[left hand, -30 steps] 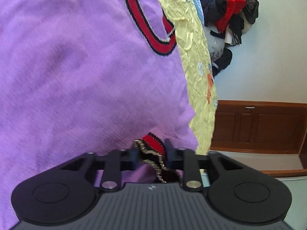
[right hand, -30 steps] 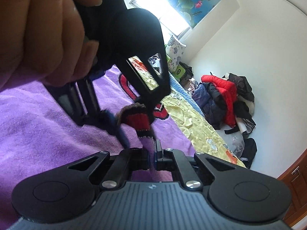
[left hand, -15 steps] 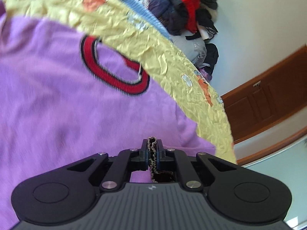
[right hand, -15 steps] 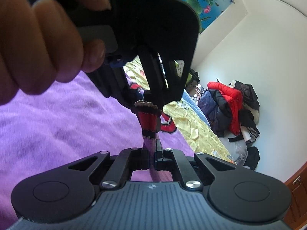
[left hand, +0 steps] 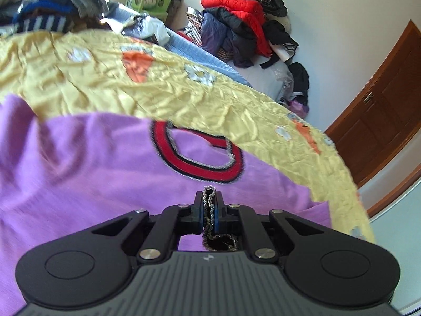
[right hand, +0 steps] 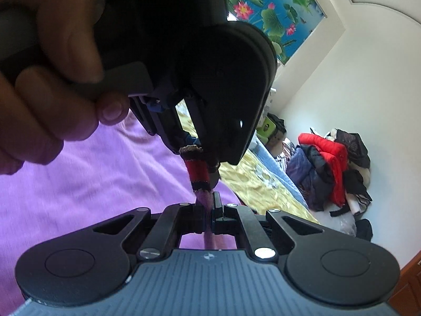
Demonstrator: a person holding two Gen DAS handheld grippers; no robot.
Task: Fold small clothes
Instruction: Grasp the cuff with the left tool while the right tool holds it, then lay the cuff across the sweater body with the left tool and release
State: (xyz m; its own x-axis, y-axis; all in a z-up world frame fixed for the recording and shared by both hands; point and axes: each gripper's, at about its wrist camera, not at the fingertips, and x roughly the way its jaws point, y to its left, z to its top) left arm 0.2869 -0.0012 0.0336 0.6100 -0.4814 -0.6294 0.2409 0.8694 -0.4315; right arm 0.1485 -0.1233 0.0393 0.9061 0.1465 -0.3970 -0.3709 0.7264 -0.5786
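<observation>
A small purple sweater (left hand: 79,173) with a red and black collar (left hand: 197,158) lies spread on a yellow bedspread (left hand: 105,79). My left gripper (left hand: 209,210) is shut on the sleeve's dark glittery cuff (left hand: 209,205). In the right wrist view the left gripper (right hand: 200,155) hangs just ahead, held by a hand, with the red striped cuff (right hand: 198,171) in it. My right gripper (right hand: 209,216) is shut on the purple sleeve (right hand: 208,210) just below that cuff. The sweater body (right hand: 92,184) lies behind.
A heap of red and dark jackets (left hand: 244,23) sits at the far corner of the bed, also in the right wrist view (right hand: 329,168). Folded clothes (left hand: 52,13) lie far left. A wooden door (left hand: 381,105) stands at the right.
My left gripper closed on the cuff and lifted and tilted, so the view swung from the sweater towards the room. The right gripper kept its hold on the sleeve.
</observation>
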